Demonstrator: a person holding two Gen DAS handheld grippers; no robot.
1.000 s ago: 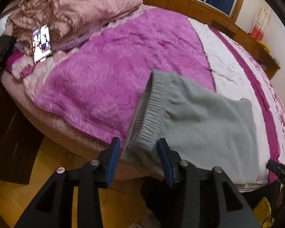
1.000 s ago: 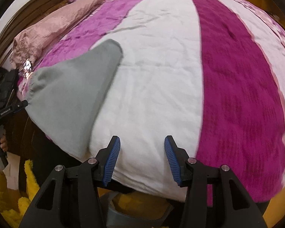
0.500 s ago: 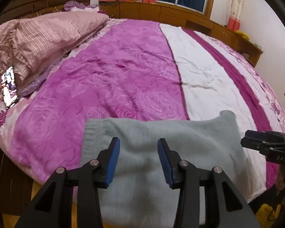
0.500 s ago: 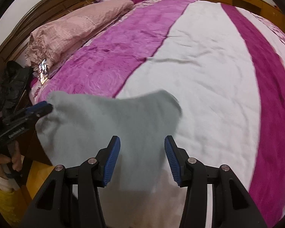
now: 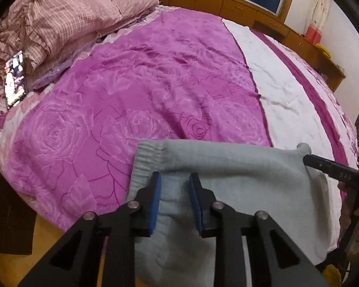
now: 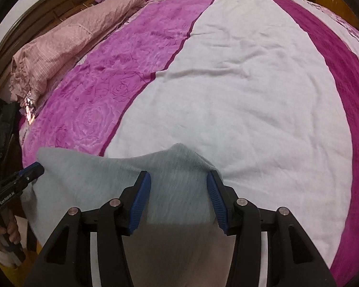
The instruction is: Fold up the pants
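Grey knit pants (image 5: 239, 174) lie folded at the near edge of the bed, ribbed waistband (image 5: 141, 165) to the left. My left gripper (image 5: 174, 186) has narrowed onto a fold of the cloth near the waistband, the fabric bunched between its blue pads. My right gripper (image 6: 178, 186) is wide open over the pants' right end (image 6: 179, 167), the cloth lying between its fingers. Each gripper shows in the other's view: the right one (image 5: 332, 169) at the pants' right corner, the left one (image 6: 19, 179) at the left corner.
The bed has a magenta rose-pattern blanket (image 5: 131, 95) and a white stripe (image 6: 239, 83). A pink checked quilt (image 5: 67, 21) is heaped at the head, with a lit phone (image 5: 14, 79) beside it. Wooden cabinets (image 5: 227, 2) and a window stand beyond. The floor (image 5: 43, 246) lies below the bed's edge.
Both grippers moved in over the pants on the bed's edge. The left jaws have narrowed onto the fabric near the waistband. The right jaws have stayed wide open.
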